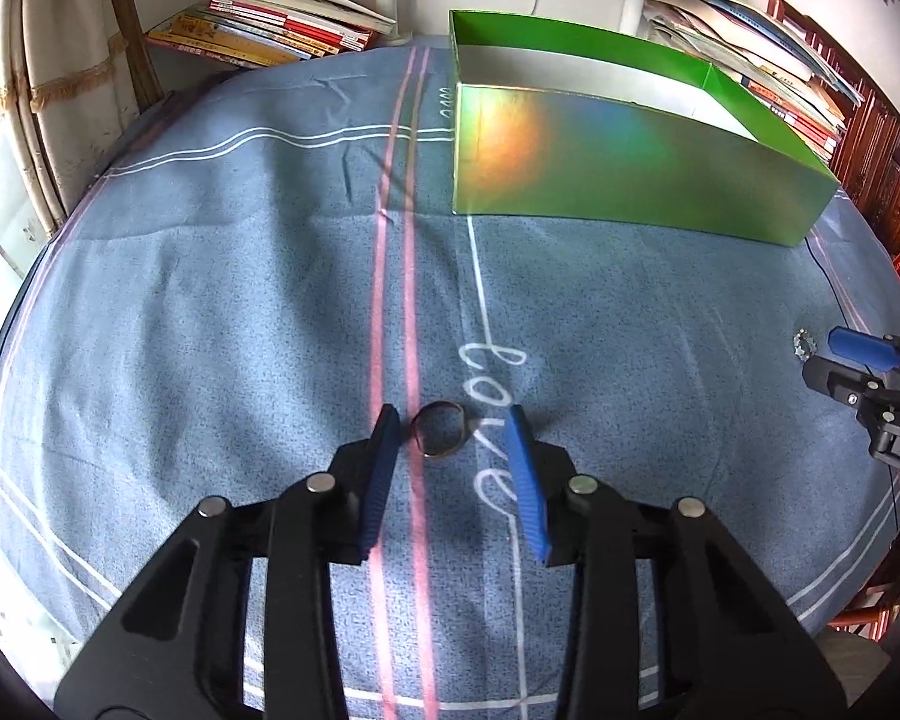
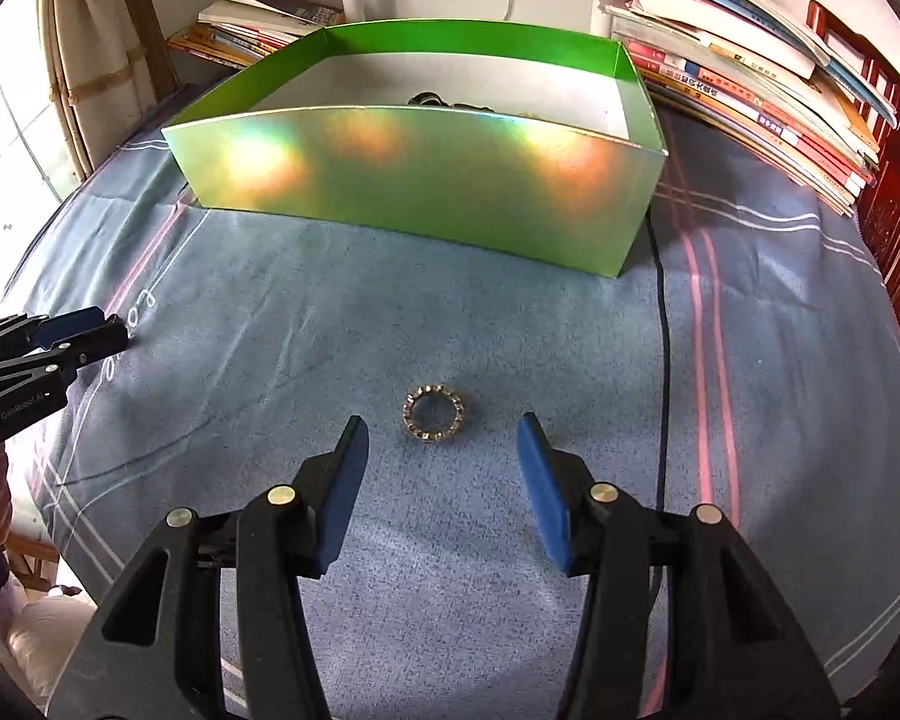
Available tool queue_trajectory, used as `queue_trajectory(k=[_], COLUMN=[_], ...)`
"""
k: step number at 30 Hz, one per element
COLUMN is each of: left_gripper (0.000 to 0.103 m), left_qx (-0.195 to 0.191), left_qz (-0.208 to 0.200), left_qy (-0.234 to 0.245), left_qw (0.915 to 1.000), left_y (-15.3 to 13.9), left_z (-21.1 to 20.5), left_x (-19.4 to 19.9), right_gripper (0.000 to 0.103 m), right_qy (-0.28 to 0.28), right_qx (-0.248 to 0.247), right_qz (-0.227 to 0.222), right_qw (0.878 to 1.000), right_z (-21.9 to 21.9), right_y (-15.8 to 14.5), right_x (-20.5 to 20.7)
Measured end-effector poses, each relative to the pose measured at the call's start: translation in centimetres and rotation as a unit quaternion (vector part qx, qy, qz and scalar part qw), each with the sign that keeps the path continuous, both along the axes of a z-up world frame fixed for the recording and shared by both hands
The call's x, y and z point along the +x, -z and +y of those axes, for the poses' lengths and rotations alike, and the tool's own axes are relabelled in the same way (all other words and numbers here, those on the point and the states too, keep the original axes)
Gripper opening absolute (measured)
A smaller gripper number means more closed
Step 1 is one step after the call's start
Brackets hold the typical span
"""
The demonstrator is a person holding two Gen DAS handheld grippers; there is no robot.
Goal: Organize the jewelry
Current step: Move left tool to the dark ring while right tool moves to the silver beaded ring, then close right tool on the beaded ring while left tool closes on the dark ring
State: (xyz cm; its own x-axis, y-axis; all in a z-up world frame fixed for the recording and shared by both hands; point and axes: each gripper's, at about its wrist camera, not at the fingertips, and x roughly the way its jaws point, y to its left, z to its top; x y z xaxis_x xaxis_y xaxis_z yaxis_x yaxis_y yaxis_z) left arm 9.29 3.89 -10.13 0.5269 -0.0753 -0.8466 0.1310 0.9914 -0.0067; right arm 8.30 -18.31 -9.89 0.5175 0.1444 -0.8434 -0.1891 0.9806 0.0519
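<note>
Left claw (image 1: 455, 420) is spread wide, nothing gripped. A plain band ring (image 1: 439, 429) sits on the cloth between its blue fingertips (image 1: 390, 426), closer to the left pad, touching neither as far as I can tell. The ring tilts a bit, resting on its edge.

Right claw (image 2: 441, 429) is also released, jaws apart. A studded ring (image 2: 435, 414) lies flat on the cloth just at 12 o'clock of the gap between the tips, clear of both pads (image 2: 531, 438).

From the left wrist view the right claw (image 1: 834, 354) shows at 3 o'clock, with the studded ring (image 1: 803, 345) right at its tips. From the right wrist view the left claw (image 2: 111, 327) shows at 9 o'clock.

The bench is covered by a blue cloth (image 2: 510, 330) with pink and white stripes and a white "love" script (image 1: 486, 414) running under the left claw.

Green box (image 2: 426, 180), open top, shiny iridescent front wall, stands at 12 o'clock of the right claw, well apart from both rings. Same box (image 1: 630, 168) is at 1 o'clock in the left view. Some dark items (image 2: 429, 99) lie inside by the near wall; can't tell what they are.

Stacks of books (image 2: 750, 78) lie behind the box at 1 to 2 o'clock, more books (image 1: 270, 24) at 11 o'clock.
</note>
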Motion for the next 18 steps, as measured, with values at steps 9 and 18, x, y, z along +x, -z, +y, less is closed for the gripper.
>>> queue_trajectory(k=[9, 18], left_gripper=[0.036, 0.042], left_qx=[-0.03, -0.01], left_qz=[-0.017, -0.01], left_qy=[0.066, 0.045], left_qw=[0.9972, 0.9989], left_y=[-0.8, -0.2], left_z=[-3.3, -2.9], left_x=[-0.9, -0.6], right_gripper=[0.051, 0.051], right_qy=[-0.018, -0.009], right_qx=[0.003, 0.002], right_qz=[0.002, -0.009], right_qw=[1.0, 1.0], right_z=[1.2, 1.1], right_y=[0.3, 0.4], right_x=[-0.2, 0.1])
